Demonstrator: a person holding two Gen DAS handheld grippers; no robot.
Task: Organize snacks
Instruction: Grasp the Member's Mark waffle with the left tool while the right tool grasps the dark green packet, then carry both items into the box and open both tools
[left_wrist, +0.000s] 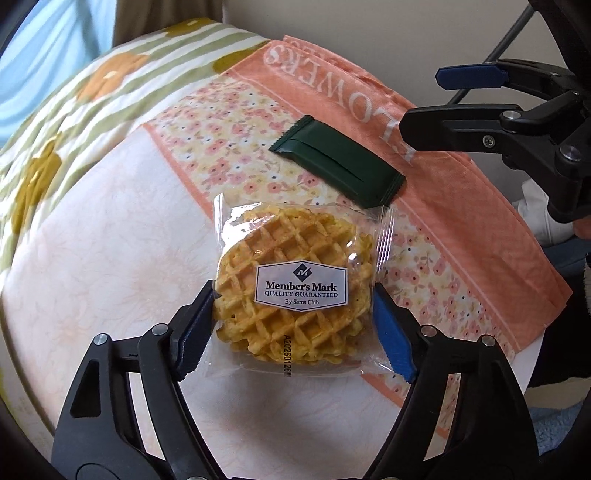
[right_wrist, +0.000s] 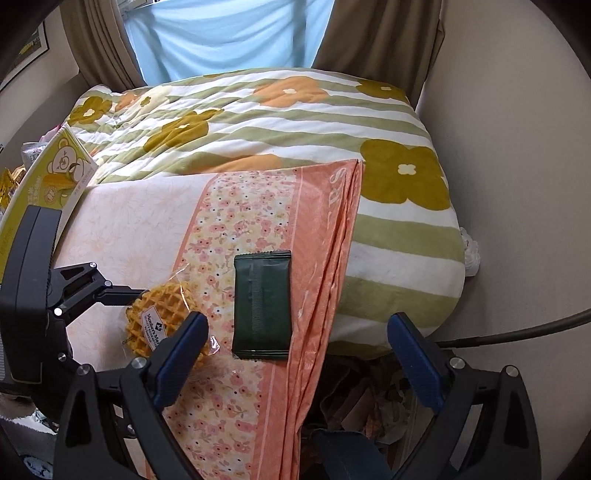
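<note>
A waffle pack (left_wrist: 295, 280) in a clear wrapper with a white label lies on the peach floral cloth (left_wrist: 110, 258). My left gripper (left_wrist: 293, 290) is shut on it, a blue pad pressing each side of the waffle. Beyond it lies a dark green snack packet (left_wrist: 340, 162), flat on the cloth's flowered band. In the right wrist view the green packet (right_wrist: 262, 306) lies just ahead of my right gripper (right_wrist: 298, 319), nearer its left finger. That gripper is open and empty. The waffle pack (right_wrist: 159, 321) shows at the left, partly hidden by that finger.
A yellow box with a bear picture (right_wrist: 55, 177) stands at the cloth's far left corner. A quilt with green stripes and flowers (right_wrist: 277, 122) lies behind and to the right. The cloth's folded orange edge (right_wrist: 332, 258) drops off at the right, with floor clutter (right_wrist: 369, 398) below.
</note>
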